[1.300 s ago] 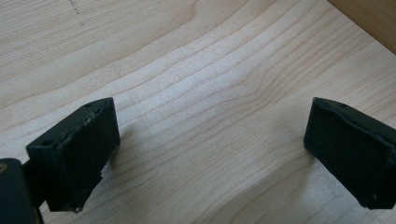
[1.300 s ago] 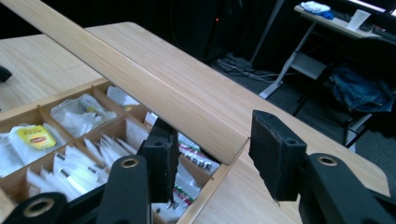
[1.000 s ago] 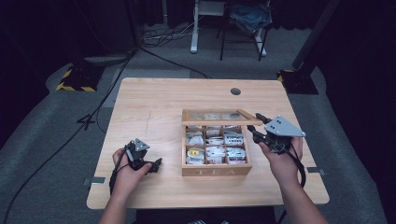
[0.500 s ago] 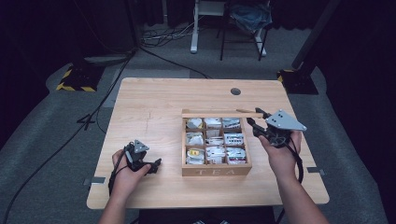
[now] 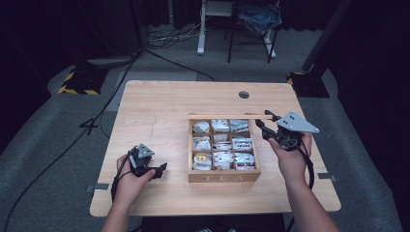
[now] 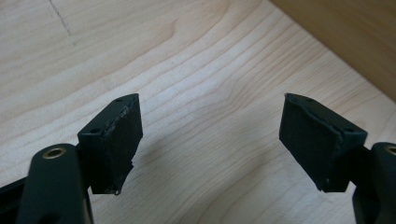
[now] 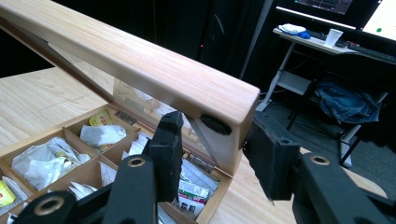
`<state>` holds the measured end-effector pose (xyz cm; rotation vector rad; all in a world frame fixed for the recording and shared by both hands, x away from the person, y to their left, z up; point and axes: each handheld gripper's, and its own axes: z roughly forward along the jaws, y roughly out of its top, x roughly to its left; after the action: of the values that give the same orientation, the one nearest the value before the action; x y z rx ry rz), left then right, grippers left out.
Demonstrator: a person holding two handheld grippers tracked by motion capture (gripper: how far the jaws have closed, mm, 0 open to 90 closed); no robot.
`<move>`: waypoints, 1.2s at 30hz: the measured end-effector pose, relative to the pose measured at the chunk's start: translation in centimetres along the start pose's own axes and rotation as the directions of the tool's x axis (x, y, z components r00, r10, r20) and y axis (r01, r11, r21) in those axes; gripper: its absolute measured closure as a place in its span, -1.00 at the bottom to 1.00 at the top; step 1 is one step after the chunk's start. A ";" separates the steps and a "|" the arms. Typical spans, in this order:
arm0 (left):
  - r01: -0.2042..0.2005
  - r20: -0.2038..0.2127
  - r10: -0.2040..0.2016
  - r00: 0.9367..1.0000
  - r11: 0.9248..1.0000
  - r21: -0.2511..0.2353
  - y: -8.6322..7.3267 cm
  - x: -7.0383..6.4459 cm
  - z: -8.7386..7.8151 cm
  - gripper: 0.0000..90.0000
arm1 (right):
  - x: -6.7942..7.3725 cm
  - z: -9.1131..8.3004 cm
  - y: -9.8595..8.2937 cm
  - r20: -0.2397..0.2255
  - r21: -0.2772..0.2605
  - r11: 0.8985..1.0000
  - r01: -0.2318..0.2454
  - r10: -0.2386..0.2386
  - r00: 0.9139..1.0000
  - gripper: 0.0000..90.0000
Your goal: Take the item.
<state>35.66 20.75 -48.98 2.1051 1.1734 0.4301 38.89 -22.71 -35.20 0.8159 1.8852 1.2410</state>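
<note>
Jaws of the right gripper straddle the front corner of the tea box's raised lid, one black pad on the inner face and one on the outer side. The right gripper view shows the corner sitting between them with a small black bumper just above the gap; whether the pads press the wood firmly cannot be told. The lid stands lifted, its wooden frame running up and away to the left in that view, a clear pane set into it. Below it lie the open compartments with tea bags in white paper and a yellow-labelled packet in a back cell.

From the high view, the right gripper sits at the far right corner of the wooden tea box, where the lid shows as a thin strip along the box's far edge. The box holds a grid of nine compartments and bears the letters TEA on its near wall. It stands on the right half of the light wooden table, near the front edge.

The left gripper rests low on the table, left of the box and apart from it. Its jaws are spread wide with nothing between them; the left gripper view shows bare wood grain beneath, and the box's side wall at the upper right corner.
</note>
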 end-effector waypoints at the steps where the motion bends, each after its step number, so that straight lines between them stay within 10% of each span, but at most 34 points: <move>1: -0.007 0.004 0.007 1.000 1.000 -0.005 0.1 -0.1 -0.2 -0.50 | 0.0 0.0 0.0 0.000 0.000 1.000 0.001 -0.001 1.000 0.26; 13: -0.060 0.039 0.063 0.997 0.996 -0.066 1.8 -1.5 -2.0 -0.49 | -0.2 0.2 0.2 -0.004 -0.005 1.000 -0.006 0.006 1.000 0.26; 17: -0.021 0.064 0.027 0.998 0.996 -0.092 2.4 -2.3 -2.4 -0.53 | -0.3 0.2 0.2 -0.007 -0.006 1.000 -0.010 0.010 1.000 0.26; 22: -0.092 0.064 0.096 0.993 0.994 -0.061 3.5 -3.3 -3.5 -0.44 | -0.4 0.3 0.3 -0.008 -0.005 1.000 -0.013 0.013 1.000 0.26; 36: -0.131 0.109 0.144 0.984 0.985 -0.114 6.9 -6.2 -5.0 -0.36 | -1.0 0.7 0.6 -0.025 -0.016 0.999 -0.033 0.033 0.999 0.26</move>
<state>33.66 15.01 -40.33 2.0959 0.9223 0.4173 40.08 -22.97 -34.62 0.8292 1.8856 1.2911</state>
